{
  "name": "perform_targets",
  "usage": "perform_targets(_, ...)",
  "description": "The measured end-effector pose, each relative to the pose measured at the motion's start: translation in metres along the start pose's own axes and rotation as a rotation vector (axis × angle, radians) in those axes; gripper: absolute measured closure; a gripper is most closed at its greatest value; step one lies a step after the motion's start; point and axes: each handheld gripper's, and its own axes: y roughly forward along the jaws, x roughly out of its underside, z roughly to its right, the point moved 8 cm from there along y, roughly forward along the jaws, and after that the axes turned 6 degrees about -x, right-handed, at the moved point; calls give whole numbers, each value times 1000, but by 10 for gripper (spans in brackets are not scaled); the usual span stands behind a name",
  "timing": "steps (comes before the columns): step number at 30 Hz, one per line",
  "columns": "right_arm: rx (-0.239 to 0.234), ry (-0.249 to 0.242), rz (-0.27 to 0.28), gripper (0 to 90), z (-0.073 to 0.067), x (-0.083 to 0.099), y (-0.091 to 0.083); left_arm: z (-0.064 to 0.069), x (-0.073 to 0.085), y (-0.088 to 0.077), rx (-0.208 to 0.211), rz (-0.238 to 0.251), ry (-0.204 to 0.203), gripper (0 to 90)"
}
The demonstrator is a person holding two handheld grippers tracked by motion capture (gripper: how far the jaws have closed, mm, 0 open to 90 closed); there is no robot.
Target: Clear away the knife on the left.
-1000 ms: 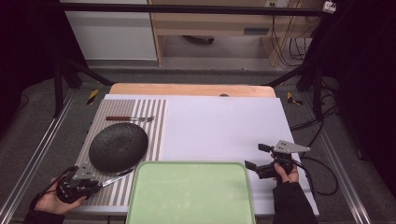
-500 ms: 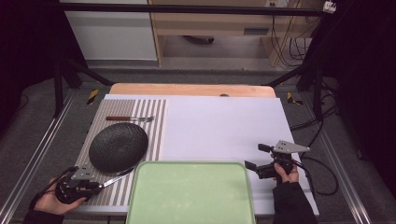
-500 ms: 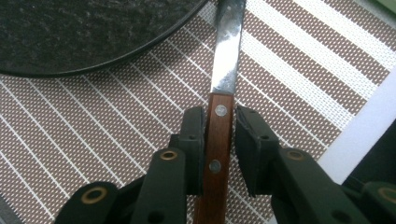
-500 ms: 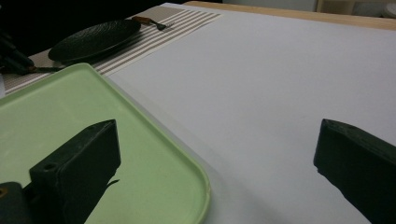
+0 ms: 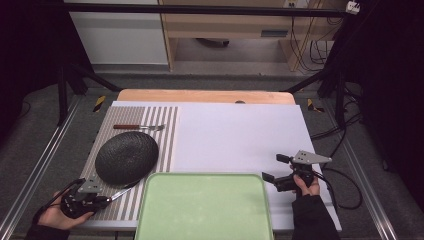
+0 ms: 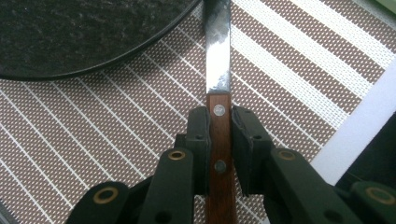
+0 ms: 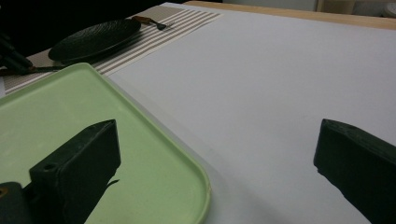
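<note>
Dim room around, white table (image 5: 240, 140) in the middle. Near the front edge lies a green tray (image 5: 205, 207); left of it a striped placemat (image 5: 167, 135) with a black plate (image 5: 126, 157) and a fork (image 5: 142, 127). Left tongs (image 5: 102, 201) closed on the wooden handle of a knife (image 6: 219, 140). Long axis runs straight ahead from the jaws, blade past the plate's rim toward the tray. Right tongs (image 5: 274, 169) wide open, empty, beside the tray's right corner.

left tool (image 5: 107, 198) grips knife (image 5: 121, 192) | plate (image 5: 126, 157) on striped mat (image 5: 167, 135) | right tool (image 5: 275, 167) open
</note>
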Motion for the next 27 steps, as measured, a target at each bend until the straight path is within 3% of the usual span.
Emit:
perform_targets(17, 1, -1, 1, 9, 0, 0, 0, 2, -1, -5, 32, 10, 2, 771)
perform_targets(27, 0, -1, 0, 9, 0, 0, 0, 4, -3, -13, 51, 39, 15, 771)
